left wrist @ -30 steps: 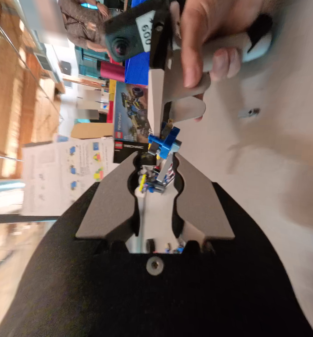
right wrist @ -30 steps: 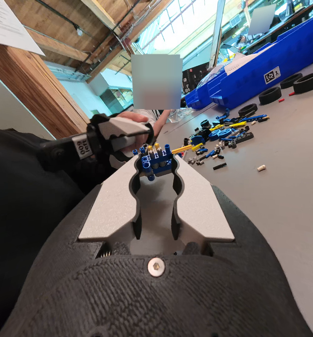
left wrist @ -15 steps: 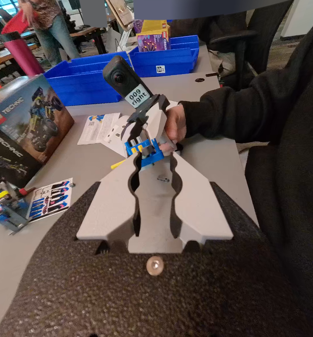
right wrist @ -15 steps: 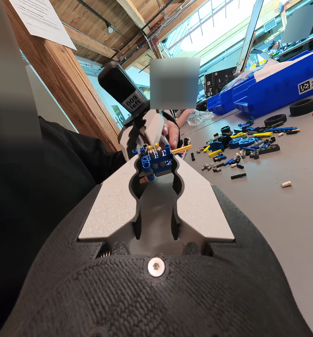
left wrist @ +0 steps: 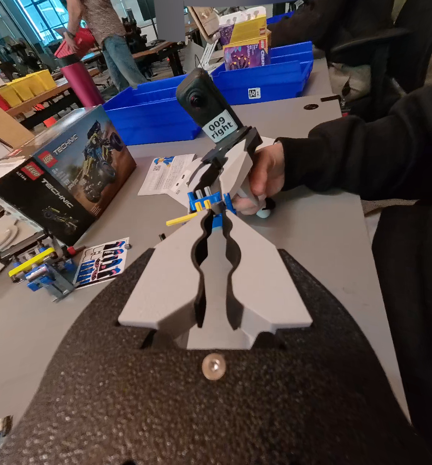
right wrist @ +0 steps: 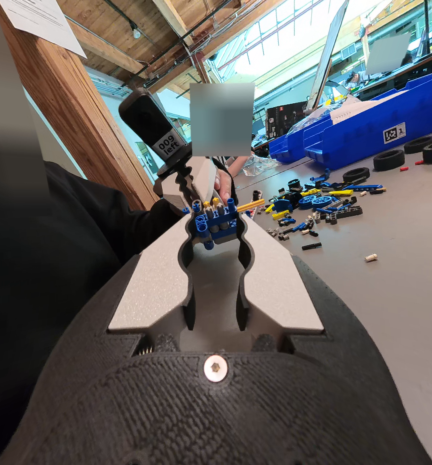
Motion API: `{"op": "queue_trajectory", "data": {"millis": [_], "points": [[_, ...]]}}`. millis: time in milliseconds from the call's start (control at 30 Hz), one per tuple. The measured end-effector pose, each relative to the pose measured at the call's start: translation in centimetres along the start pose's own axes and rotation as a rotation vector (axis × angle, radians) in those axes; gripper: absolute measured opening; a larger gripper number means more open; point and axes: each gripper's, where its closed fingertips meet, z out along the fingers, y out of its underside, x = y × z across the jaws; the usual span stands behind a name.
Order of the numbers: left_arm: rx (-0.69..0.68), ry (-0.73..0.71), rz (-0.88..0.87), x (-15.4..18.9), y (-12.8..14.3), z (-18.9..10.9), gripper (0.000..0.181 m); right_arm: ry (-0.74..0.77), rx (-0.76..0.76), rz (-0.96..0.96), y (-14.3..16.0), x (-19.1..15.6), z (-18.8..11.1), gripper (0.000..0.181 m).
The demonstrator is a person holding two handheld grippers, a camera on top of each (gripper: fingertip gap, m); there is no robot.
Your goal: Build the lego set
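A small blue lego assembly with grey and yellow pins and a yellow axle is clamped between the tips of my right gripper, held above the grey table. In the left wrist view the same assembly sits at the tips of my left gripper. Its fingers have narrowed onto a blue part of the assembly from the opposite side. The right gripper, held by a hand, faces it. The left gripper also shows in the right wrist view behind the assembly.
A lego box, a sticker sheet, a part-built chassis and leaflets lie to the left. Blue bins stand behind. A pile of loose parts, black tyres and a wooden post show in the right wrist view. Less than 4 cm separates the two grippers' tips.
The left gripper has swung from a sideways tilt to level, facing the right gripper, and its fingers have closed in on the assembly. The right gripper has kept hold of the assembly.
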Motion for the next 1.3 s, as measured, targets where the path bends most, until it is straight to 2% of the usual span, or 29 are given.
{"op": "queue_trajectory", "data": {"millis": [233, 533, 700, 767, 833, 967, 1033, 1133, 1300], "points": [[0.051, 0.058, -0.131, 0.1, -0.3, 0.3, 0.005, 0.007, -0.013, -0.019, 0.1, 0.0, 0.0, 0.030], [0.015, -0.127, -0.043, -0.8, -0.1, 0.7, 0.005, 0.086, 0.018, -0.078, -0.6, 0.9, -0.4, 0.030], [0.062, -0.110, -0.029, -0.8, -0.1, 0.6, 0.006, 0.070, 0.023, 0.000, -0.5, 1.2, -0.4, 0.030], [0.062, -0.115, 0.059, -0.8, -0.2, 0.2, 0.024, 0.063, 0.038, 0.051, -0.5, 1.4, -0.6, 0.030], [0.006, -0.141, 0.232, -0.5, 0.0, -0.1, 0.030, 0.057, 0.044, 0.094, -0.5, 1.5, -0.7, 0.030], [-0.231, -0.219, 0.624, -0.4, 1.1, 0.3, 0.040, 0.043, 0.008, 0.116, 0.1, 1.4, -0.3, 0.030], [-0.325, -0.245, 0.755, -0.7, 1.5, 0.5, 0.037, 0.050, 0.005, 0.120, 0.1, 1.5, -0.3, 0.030], [-0.421, -0.275, 0.859, -1.1, 1.8, 0.8, 0.030, 0.074, 0.010, 0.132, 0.1, 1.9, -0.4, 0.030], [-0.561, -0.338, 0.944, -2.0, 2.8, 1.1, 0.028, 0.102, -0.027, 0.118, 0.6, 2.0, -0.1, 0.030]]}}
